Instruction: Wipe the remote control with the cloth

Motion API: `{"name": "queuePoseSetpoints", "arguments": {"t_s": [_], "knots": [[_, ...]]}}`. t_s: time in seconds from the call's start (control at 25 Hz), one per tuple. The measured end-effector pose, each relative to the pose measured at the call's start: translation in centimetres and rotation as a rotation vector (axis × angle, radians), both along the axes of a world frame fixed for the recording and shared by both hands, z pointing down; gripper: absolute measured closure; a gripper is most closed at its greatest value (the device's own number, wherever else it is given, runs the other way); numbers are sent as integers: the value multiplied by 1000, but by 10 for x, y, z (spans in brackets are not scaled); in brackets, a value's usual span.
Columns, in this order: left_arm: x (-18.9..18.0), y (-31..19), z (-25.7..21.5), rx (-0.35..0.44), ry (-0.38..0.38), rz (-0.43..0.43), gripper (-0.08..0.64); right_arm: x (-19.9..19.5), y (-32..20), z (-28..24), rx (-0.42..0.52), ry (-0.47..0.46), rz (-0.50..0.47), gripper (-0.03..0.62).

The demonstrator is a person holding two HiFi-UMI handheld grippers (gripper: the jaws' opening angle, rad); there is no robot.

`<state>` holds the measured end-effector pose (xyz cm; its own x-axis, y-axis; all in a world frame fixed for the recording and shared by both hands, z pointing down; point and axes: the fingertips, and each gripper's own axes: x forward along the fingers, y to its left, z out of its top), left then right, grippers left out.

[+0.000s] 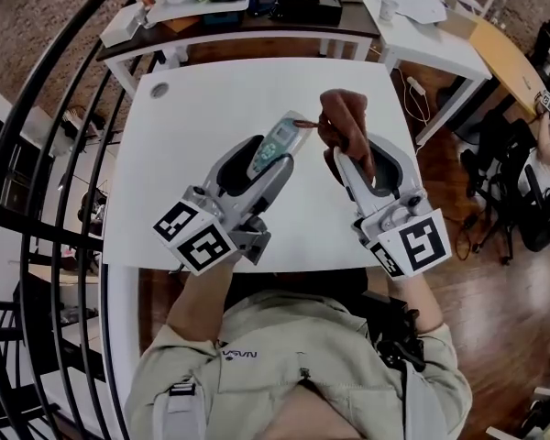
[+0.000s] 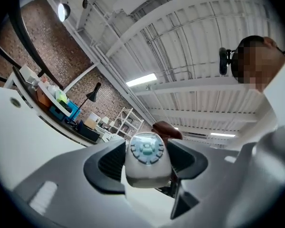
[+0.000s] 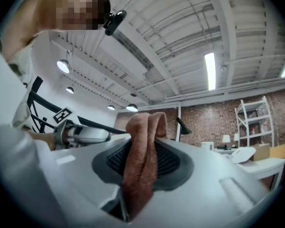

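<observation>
A grey-white remote control [image 1: 277,142] with pale blue buttons is clamped in my left gripper [image 1: 261,161], held above the white table [image 1: 202,108]. In the left gripper view the remote [image 2: 146,159] sits between both pads, its round button pad facing the camera. My right gripper [image 1: 353,159] is shut on a folded brown cloth [image 1: 344,122], which stands up out of its jaws. The cloth's upper edge is close to the remote's far tip. In the right gripper view the cloth [image 3: 141,161] fills the gap between the pads, and the left gripper [image 3: 80,135] shows at the left.
A dark desk [image 1: 247,12] crowded with boxes and small items stands beyond the table's far edge. A second white table [image 1: 422,26] is at the upper right. A black curved railing [image 1: 46,154] runs along the left. A small round mark [image 1: 159,89] lies near the table's far left corner.
</observation>
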<state>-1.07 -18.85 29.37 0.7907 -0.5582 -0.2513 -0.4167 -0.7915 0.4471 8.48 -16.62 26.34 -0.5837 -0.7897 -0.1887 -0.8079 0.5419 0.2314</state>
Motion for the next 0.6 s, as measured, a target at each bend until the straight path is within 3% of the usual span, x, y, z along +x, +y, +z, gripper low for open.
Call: {"name": "queuePoseSetpoints", "arguments": {"t_s": [0.2, 0.28, 0.36, 0.44, 0.48, 0.6], "knots": [[1, -2, -8, -2, 22, 8, 276, -54, 17, 20, -8, 113, -187, 485], [0, -2, -10, -1, 31, 11, 276, -74, 28, 40, -32, 230, -268, 485], [1, -1, -13, -1, 41, 19, 276, -89, 42, 67, -67, 404, -337, 485], [1, 0, -15, -5, 57, 27, 276, -97, 50, 75, -39, 482, -382, 485], [0, 1, -16, -6, 67, 30, 276, -92, 47, 70, -33, 458, -366, 485], [-2, 7, -23, 3, 88, 47, 276, -41, 7, 34, -59, 202, -152, 485]]}}
